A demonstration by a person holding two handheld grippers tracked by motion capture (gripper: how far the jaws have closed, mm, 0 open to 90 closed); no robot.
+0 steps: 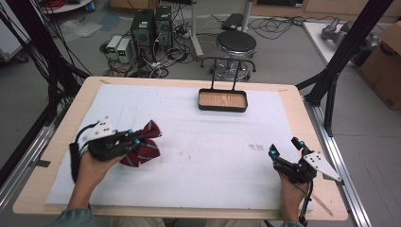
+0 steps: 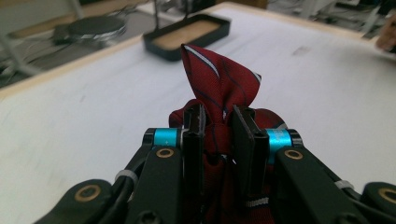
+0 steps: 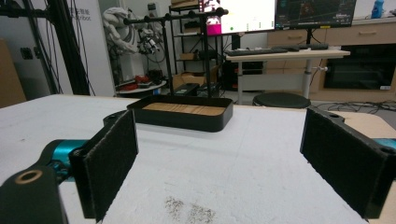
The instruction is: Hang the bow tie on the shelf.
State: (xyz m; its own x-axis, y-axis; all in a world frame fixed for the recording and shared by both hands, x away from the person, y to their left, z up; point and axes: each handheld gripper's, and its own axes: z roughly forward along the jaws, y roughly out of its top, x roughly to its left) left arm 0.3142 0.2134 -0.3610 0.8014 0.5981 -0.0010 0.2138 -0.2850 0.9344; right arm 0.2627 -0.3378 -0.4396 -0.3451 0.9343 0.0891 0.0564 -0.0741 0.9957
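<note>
Left gripper (image 1: 134,137) jaws clamped on red striped tie (image 1: 144,146) at surface's left, right gripper (image 1: 285,147) jaws wide open, empty, black tray (image 1: 222,100) far side.

Tray (image 1: 222,100) sits at the counter's (image 1: 293,113) far middle; necktie (image 1: 144,144) lies near left, right claw (image 1: 285,147) near right, well apart

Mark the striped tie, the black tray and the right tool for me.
striped tie (image 2: 219,86): left gripper view, raised fold above the jaws.
black tray (image 1: 222,108): high view, near rim.
right tool (image 1: 285,146): high view, midway between its open tips.
</note>
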